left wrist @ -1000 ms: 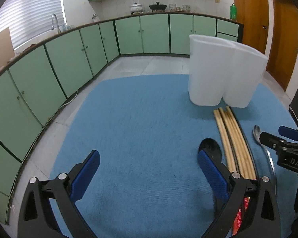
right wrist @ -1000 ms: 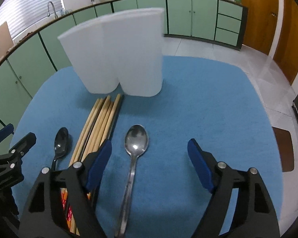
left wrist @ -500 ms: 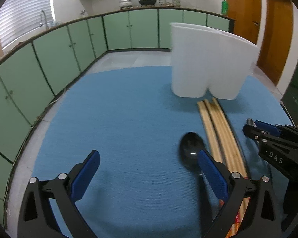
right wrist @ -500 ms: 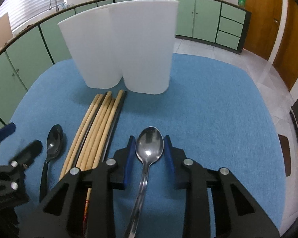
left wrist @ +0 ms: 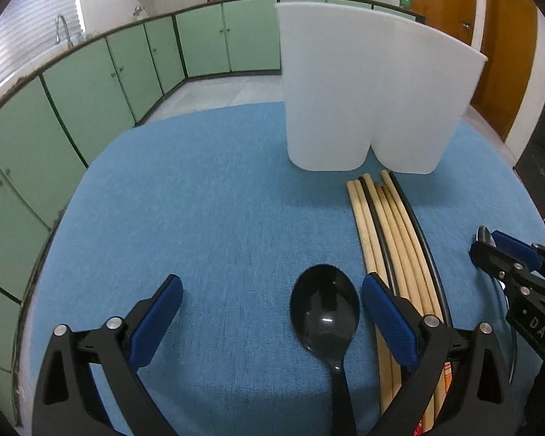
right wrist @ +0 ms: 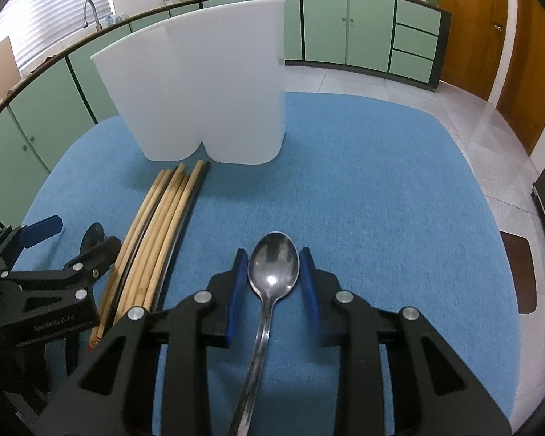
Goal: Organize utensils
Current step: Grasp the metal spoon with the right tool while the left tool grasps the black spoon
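A white two-compartment utensil holder [left wrist: 363, 91] [right wrist: 207, 91] stands upright at the back of the blue cloth [right wrist: 381, 200]. In front of it lies a bundle of wooden and black chopsticks [left wrist: 388, 225] [right wrist: 160, 225]. My right gripper [right wrist: 272, 254] is shut on the bowl of a metal spoon [right wrist: 272, 272], which lies on the cloth right of the chopsticks. My left gripper [left wrist: 272, 283] is open. A black spoon [left wrist: 323, 312] lies between its fingers, close to the right one. The right gripper [left wrist: 490, 243] shows at the edge of the left wrist view.
The blue cloth covers a round table whose edge drops to a tiled floor. Green kitchen cabinets [left wrist: 91, 83] curve around the left and back, and brown doors [right wrist: 490, 36] stand at the right. Bare cloth stretches right of the metal spoon and left of the black spoon.
My right gripper went from wide open to shut around the metal spoon's bowl. My left gripper moved forward and rightward, so the black spoon's bowl now lies between its fingers.
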The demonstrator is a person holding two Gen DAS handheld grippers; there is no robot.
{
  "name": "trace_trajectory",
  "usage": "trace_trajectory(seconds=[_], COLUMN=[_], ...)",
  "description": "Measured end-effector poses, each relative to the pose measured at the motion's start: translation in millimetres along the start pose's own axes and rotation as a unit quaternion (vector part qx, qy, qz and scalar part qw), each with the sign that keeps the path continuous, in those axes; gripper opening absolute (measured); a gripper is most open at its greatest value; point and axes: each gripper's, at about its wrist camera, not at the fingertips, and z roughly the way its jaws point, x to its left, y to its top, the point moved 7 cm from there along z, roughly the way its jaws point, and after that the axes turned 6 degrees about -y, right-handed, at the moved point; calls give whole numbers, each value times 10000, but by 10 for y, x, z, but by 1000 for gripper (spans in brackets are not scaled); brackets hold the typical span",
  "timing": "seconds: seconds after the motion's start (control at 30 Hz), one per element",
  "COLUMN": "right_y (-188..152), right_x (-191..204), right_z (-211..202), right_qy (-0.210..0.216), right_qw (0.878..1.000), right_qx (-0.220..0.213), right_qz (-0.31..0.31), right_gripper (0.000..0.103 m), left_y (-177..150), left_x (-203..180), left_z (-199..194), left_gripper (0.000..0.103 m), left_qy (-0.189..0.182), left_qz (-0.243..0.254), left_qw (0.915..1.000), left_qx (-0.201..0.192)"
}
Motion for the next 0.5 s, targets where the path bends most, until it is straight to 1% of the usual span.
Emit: trace_trajectory(seconds=[0.07,0.17,0.2,0.23,0.3,0.33,0.37,0.4,0.43,0.5], right_y=[-2,14,25,56,97,105,124,126,138,147], right_x=[-19,-27,-23,-27,-3,9,28,36,34,20], right_z=[13,31,38,46,67,76,84,93,95,88], right_qy=[4,26,46,74,49,7,-41,-42,-15,79], right_qw=[10000,9999,9998,9997,9995,9994,9992,9991,9990,9991], right_qx=[42,137,183,229,327,346,362,380,403,403], right_qz=[-27,-14,9,27,-18,-71,-166,-185,-166,-101], right_gripper=[29,29,30,34,36,34,28,28,28,27], left_y=[-15,-6,-4,3,15,33,17,31,43,56], left_x=[32,20,3,4,-17,-42,-76,-93,-101,-104], left_z=[-6,-37,-43,-60,-81,-90,-107,-114,-122,-155], left_gripper=[93,88,85,83,69,63,52,40,34,35], left_qy=[-126,-181,-223,-243,-291,-324,-347,-403,-483,-650], left_qz=[-100,-77,-69,-67,-40,-5,17,36,31,-27], left_qw=[9999,9998,9997,9997,9996,9995,9994,9992,9988,9979], left_qx=[36,55,58,51,30,16,6,-1,-6,-34])
